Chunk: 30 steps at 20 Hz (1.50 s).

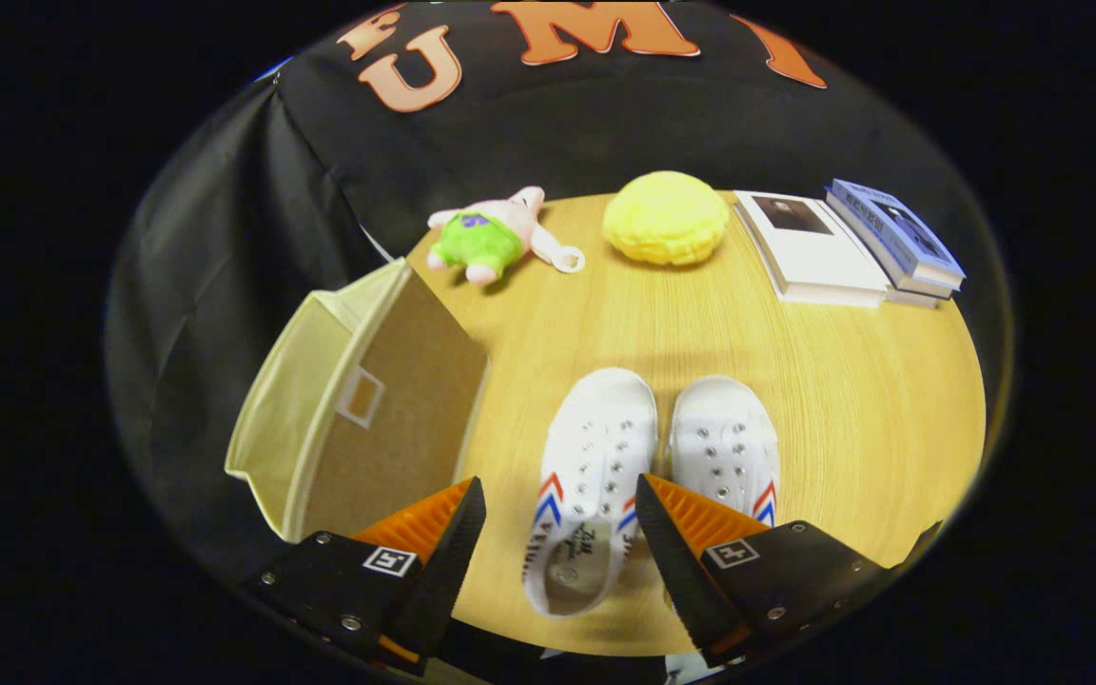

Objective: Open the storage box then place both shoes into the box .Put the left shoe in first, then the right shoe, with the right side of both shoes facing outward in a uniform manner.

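**Gripper Spread Above the Left Shoe**

The gripper (559, 514) is hovering with its fingers spread wide, holding nothing. The left shoe (588, 485) is lying between the fingers on the wooden table (852, 419), toe pointing away. The right shoe (727, 442) is sitting just beside it, partly covered by the right finger. The storage box (358, 400) is standing at the table's left edge, beside the left finger. Beyond the shoes, a plush toy (491, 238), a yellow bun (665, 217) and books (843, 247) are resting.
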Each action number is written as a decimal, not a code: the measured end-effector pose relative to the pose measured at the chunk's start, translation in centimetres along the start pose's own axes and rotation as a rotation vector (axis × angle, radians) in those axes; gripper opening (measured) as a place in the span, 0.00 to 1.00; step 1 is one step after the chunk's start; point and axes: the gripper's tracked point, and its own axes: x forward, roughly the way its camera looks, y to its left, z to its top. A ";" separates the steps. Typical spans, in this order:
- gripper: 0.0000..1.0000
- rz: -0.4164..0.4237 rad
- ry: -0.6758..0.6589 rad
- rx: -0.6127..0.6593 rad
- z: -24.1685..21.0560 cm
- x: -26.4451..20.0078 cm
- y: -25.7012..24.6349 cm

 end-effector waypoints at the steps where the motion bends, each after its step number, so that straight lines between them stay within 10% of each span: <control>1: 0.92 -0.002 0.020 0.012 -1.1 0.1 -0.5; 9: 0.71 -0.058 0.084 -0.080 -4.7 3.7 -3.0; 17: 0.50 0.122 0.105 0.108 -5.0 6.9 -2.0; 22: 0.16 0.141 0.099 0.266 -4.4 6.4 -2.5; 30: 0.11 0.214 0.031 0.316 0.5 1.9 1.7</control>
